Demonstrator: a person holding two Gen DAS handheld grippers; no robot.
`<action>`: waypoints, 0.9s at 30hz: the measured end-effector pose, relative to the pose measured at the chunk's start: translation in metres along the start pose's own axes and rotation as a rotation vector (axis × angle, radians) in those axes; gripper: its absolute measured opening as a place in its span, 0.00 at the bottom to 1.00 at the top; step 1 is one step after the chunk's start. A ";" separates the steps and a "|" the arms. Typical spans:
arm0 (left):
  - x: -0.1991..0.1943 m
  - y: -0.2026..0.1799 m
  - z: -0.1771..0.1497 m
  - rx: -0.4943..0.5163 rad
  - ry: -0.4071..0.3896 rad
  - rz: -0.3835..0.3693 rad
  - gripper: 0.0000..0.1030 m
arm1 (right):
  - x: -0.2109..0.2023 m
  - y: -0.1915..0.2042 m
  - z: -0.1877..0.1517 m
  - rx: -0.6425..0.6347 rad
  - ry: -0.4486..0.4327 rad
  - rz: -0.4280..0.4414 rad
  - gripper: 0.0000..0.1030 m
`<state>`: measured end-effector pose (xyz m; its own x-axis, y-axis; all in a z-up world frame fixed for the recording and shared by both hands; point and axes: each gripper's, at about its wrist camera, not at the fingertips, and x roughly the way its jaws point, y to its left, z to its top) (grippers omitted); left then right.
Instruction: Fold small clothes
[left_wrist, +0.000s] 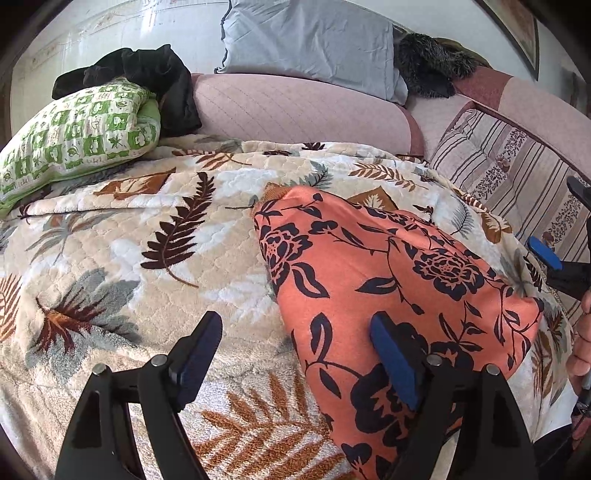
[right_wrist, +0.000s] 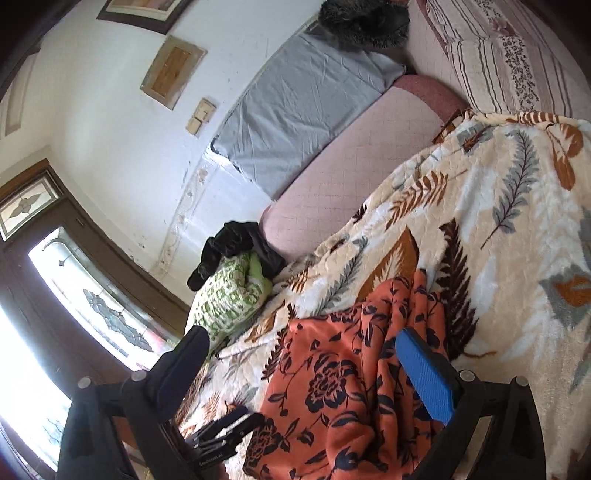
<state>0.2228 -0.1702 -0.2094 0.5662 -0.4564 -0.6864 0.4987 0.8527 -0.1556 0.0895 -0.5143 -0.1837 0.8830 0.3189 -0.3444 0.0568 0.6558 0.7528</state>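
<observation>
Two black grippers, left (left_wrist: 295, 354) and right (right_wrist: 317, 365), hover with fingers spread over one orange black-flowered garment (left_wrist: 388, 273) on one leaf-patterned blanket (left_wrist: 110, 258).

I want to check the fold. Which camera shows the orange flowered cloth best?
The left wrist view: the orange flowered cloth lies there as one smooth, nearly whole shape on the blanket. The right wrist view shows it close and bunched, partly hidden behind that tool's fingers.

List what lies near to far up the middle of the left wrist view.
Left claw → orange floral cloth → leaf-print blanket → pink bolster → grey pillow.
</observation>
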 end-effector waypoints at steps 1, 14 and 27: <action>0.000 0.002 0.001 -0.006 -0.007 0.005 0.80 | 0.002 -0.004 -0.002 0.027 0.060 -0.018 0.98; -0.004 0.003 -0.002 -0.020 0.034 -0.019 0.80 | 0.045 -0.036 -0.029 0.205 0.277 -0.128 0.77; 0.002 -0.003 0.000 -0.008 0.055 -0.051 0.81 | 0.111 -0.014 -0.016 0.029 0.222 -0.304 0.16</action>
<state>0.2222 -0.1732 -0.2104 0.5029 -0.4847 -0.7156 0.5205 0.8309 -0.1969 0.1792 -0.4773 -0.2419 0.7018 0.2553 -0.6650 0.3167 0.7245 0.6123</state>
